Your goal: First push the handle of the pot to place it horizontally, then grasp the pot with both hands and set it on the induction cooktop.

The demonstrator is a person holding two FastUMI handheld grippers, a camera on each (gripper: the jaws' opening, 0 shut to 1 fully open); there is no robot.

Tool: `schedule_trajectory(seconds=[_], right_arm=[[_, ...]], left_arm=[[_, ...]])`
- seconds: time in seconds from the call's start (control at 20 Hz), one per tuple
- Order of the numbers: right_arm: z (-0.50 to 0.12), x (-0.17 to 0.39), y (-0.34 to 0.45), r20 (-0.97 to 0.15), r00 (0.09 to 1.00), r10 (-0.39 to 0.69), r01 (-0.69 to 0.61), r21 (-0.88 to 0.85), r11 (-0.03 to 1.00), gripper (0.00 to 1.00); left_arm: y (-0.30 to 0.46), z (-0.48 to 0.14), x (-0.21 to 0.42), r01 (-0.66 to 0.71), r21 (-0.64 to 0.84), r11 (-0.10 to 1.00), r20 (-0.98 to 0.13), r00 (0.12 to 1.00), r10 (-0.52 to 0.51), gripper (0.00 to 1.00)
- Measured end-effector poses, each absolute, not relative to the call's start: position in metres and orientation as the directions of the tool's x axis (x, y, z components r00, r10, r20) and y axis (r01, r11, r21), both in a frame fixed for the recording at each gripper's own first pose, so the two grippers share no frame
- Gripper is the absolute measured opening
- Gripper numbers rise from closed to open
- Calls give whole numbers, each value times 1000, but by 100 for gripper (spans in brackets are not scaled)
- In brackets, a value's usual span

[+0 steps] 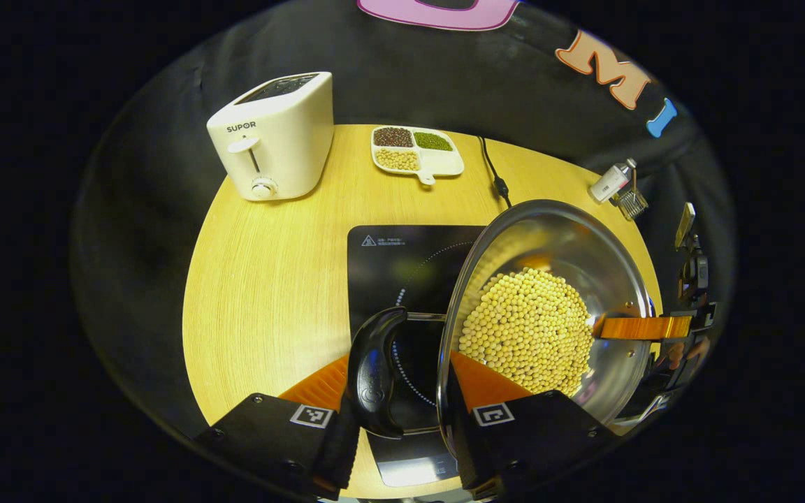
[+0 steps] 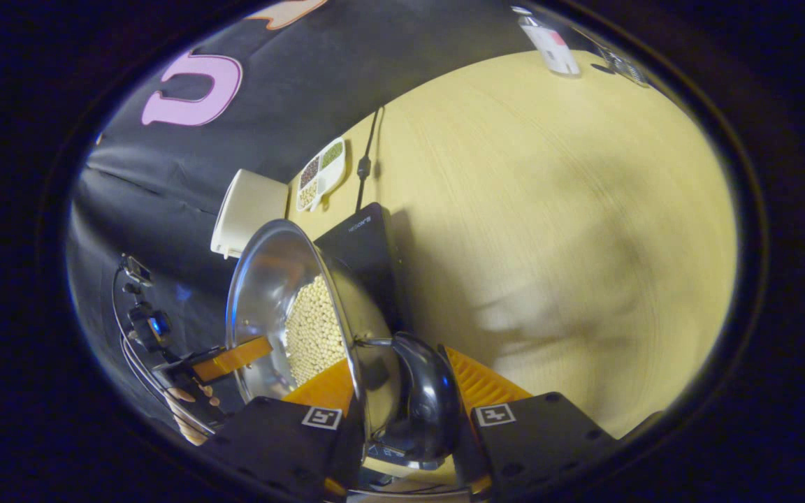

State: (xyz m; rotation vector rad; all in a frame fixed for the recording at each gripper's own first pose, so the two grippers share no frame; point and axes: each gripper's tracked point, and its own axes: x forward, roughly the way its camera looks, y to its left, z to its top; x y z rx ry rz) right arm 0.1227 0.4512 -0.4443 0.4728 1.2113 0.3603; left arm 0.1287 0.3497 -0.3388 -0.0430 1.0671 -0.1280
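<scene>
A steel pot holding soybeans hangs tilted over the right part of the black induction cooktop. My left gripper is shut on the pot, with the black side handle and the rim between its fingers. Across the pot, my right gripper holds the far rim. In the right gripper view, my right gripper is shut on the pot at its other black handle. There the left gripper grips the opposite rim, and the cooktop lies beyond the pot.
A white toaster stands at the back left of the round wooden table. A divided tray of beans and a black cable lie behind the cooktop. A white bottle sits at the far right edge.
</scene>
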Motion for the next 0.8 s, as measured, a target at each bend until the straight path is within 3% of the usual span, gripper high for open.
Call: schedule_trajectory(seconds=[0.05, 0.45, 0.5, 0.55, 0.6, 0.65, 0.75, 0.8], right_arm=[[-446, 124, 454, -805, 314, 503, -18, 524, 851, 54], [-449, 133, 471, -794, 337, 507, -28, 530, 848, 54], [-449, 135, 472, -792, 340, 507, -32, 529, 848, 48], [-449, 136, 474, -790, 342, 510, -32, 532, 846, 60], [-451, 138, 476, -787, 346, 511, -36, 533, 845, 60], [-451, 140, 478, -783, 350, 514, -42, 536, 843, 48], [-451, 139, 478, -782, 336, 525, -40, 545, 838, 50], [-451, 137, 478, -786, 316, 532, -36, 551, 834, 56]], left_arm=[[353, -342, 130, 80, -95, 992, -871, 476, -122, 59], [372, -345, 144, 94, -42, 995, -854, 514, -85, 63], [373, -344, 145, 95, -40, 995, -850, 520, -84, 64], [374, -344, 146, 92, -41, 995, -846, 526, -84, 65], [375, -346, 145, 90, -45, 995, -847, 525, -86, 65], [375, -344, 143, 85, -47, 995, -844, 530, -85, 66], [375, -345, 142, 77, -51, 996, -840, 536, -84, 66], [375, -344, 141, 73, -44, 996, -838, 540, -76, 68]])
